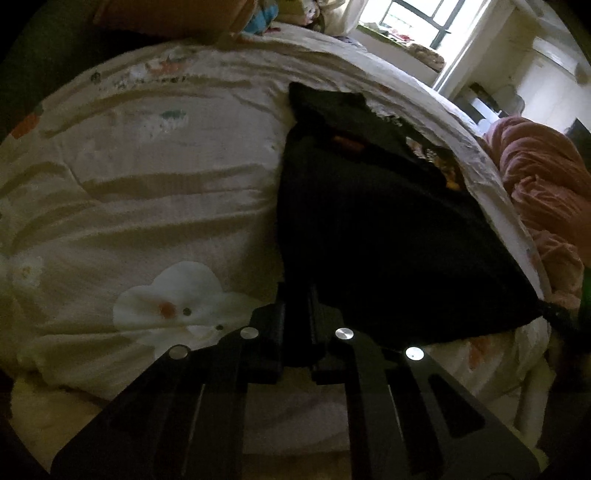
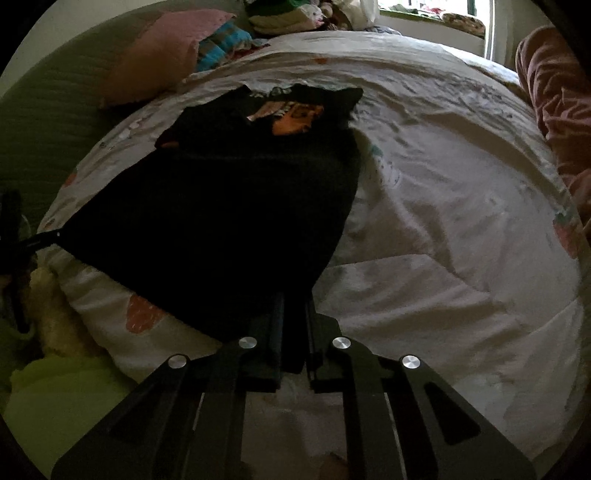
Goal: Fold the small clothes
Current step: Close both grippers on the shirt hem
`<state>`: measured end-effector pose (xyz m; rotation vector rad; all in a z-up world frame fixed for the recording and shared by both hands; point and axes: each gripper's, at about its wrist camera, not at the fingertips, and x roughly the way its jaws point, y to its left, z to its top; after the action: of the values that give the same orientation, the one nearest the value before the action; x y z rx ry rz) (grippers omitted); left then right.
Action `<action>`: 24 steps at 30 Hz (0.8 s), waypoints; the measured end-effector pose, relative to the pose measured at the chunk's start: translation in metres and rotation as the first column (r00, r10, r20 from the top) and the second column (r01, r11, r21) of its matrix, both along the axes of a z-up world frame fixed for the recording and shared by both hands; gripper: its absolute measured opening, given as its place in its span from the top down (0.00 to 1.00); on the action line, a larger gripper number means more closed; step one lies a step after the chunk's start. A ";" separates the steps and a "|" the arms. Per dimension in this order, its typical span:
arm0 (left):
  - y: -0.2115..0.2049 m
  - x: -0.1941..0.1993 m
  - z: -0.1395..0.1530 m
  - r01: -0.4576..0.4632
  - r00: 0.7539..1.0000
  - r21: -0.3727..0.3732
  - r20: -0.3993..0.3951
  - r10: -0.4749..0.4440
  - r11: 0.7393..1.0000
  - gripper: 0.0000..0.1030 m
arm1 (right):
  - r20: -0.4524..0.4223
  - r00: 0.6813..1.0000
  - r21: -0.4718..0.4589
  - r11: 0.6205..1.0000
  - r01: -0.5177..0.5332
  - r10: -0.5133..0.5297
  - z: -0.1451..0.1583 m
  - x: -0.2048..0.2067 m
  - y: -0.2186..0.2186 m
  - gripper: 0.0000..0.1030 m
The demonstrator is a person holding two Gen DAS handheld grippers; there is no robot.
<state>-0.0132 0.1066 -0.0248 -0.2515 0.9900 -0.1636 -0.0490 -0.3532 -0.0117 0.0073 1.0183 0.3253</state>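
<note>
2 close wrist views, shared garment [image 1: 369,221]

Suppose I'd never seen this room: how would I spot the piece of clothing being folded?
Start at the bed's white quilt with its strawberry print. On it lies a black garment, both near corners pinched by the left gripper and the right gripper. It is the only dark cloth there, with an orange print near its far end.

Both views are dim — daylight enters only from the window [image 1: 417,22] at the far top, blown out to glare. The black garment [image 1: 369,221] loses all detail (pure shadow). Fisheye bending curves the edges, corners vignetted black.
</note>
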 end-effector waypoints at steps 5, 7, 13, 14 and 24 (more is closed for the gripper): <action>-0.001 -0.004 -0.007 0.011 1.000 0.026 -0.023 -0.010 1.000 0.97 | -0.029 0.999 -0.018 1.000 -0.017 0.016 -0.007 -0.008 -0.002 0.92; 0.000 -0.002 -0.014 0.008 0.999 0.034 -0.040 -0.007 0.999 0.95 | -0.055 0.998 -0.018 1.000 -0.015 0.014 -0.016 -0.007 -0.001 0.89; -0.003 0.001 -0.026 0.016 0.997 0.064 -0.075 -0.011 0.998 0.83 | -0.094 0.995 0.021 1.000 -0.014 0.016 -0.033 -0.003 0.005 0.61; -0.003 0.001 -0.027 0.017 0.997 0.065 -0.077 -0.012 0.998 0.81 | -0.097 0.995 0.022 1.000 -0.013 0.015 -0.035 -0.001 0.008 0.61; -0.009 0.004 -0.028 0.010 0.998 0.082 -0.066 -0.004 0.997 0.95 | -0.028 0.999 0.047 0.999 -0.023 0.025 -0.023 0.000 0.010 0.92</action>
<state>-0.0090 0.0979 -0.0528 -0.1792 1.0604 -0.1212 -0.0487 -0.3431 -0.0345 0.0423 1.0394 0.3721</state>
